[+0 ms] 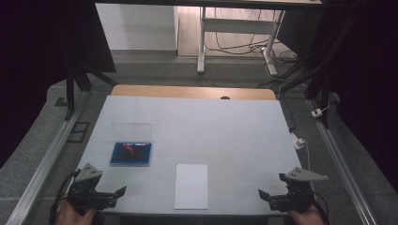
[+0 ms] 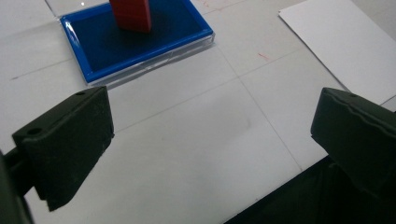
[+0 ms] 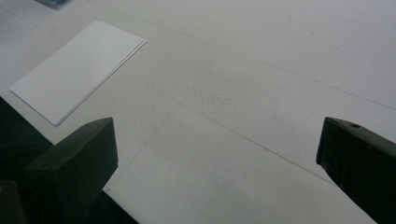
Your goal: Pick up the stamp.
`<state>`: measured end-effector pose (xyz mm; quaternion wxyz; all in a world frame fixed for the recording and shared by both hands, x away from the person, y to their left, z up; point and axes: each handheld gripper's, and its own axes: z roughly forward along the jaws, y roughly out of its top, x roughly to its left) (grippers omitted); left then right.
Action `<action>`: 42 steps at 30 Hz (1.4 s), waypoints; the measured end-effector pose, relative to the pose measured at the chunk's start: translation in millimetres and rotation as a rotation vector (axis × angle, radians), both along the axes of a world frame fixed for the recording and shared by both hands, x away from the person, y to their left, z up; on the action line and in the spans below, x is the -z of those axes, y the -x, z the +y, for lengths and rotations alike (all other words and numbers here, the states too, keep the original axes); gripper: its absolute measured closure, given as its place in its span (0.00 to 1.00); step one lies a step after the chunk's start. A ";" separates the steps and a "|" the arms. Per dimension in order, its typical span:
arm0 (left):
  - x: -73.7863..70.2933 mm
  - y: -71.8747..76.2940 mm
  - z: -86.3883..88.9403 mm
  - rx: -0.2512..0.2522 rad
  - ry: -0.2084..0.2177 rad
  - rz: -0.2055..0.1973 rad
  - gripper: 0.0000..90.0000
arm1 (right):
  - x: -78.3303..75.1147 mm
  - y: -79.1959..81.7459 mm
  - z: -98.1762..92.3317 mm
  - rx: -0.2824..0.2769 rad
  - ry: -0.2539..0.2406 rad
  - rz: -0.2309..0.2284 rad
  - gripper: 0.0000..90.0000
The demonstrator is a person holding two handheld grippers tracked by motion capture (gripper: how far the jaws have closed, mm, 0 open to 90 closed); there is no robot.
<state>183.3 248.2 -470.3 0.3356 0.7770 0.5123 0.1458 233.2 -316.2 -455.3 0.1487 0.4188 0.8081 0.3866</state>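
Both grippers wait at the tabletop's near corners — the left gripper point(image 1: 123, 191) and the right gripper point(image 1: 261, 193), jaws wide apart and holding nothing, likely poised to begin. Between them, at the near edge, the white paper point(image 1: 191, 185) lies flat, ready for stamping. Farther toward the left edge, the blue ink pad point(image 1: 131, 154) sits open, a red stamp point(image 2: 132, 14) standing on it — its clear lid point(image 1: 132, 129) just beyond.

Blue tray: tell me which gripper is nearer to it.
Left. The left gripper sits just below the blue tray at the near edge; the right gripper is far across the table, beyond the paper.
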 end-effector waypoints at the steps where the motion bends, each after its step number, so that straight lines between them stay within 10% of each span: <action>1: -0.3 -0.9 -0.1 0.002 0.002 0.002 0.00 | -0.1 0.1 0.2 -0.002 0.002 0.001 0.00; 18: 9.7 -26.9 2.6 0.061 0.063 -0.036 0.00 | 0.2 -0.4 0.8 -0.017 0.006 0.009 0.00; 42: 15.1 -68.7 0.7 0.034 0.042 -0.063 0.00 | 1.0 -0.9 3.1 -0.034 0.022 0.012 0.00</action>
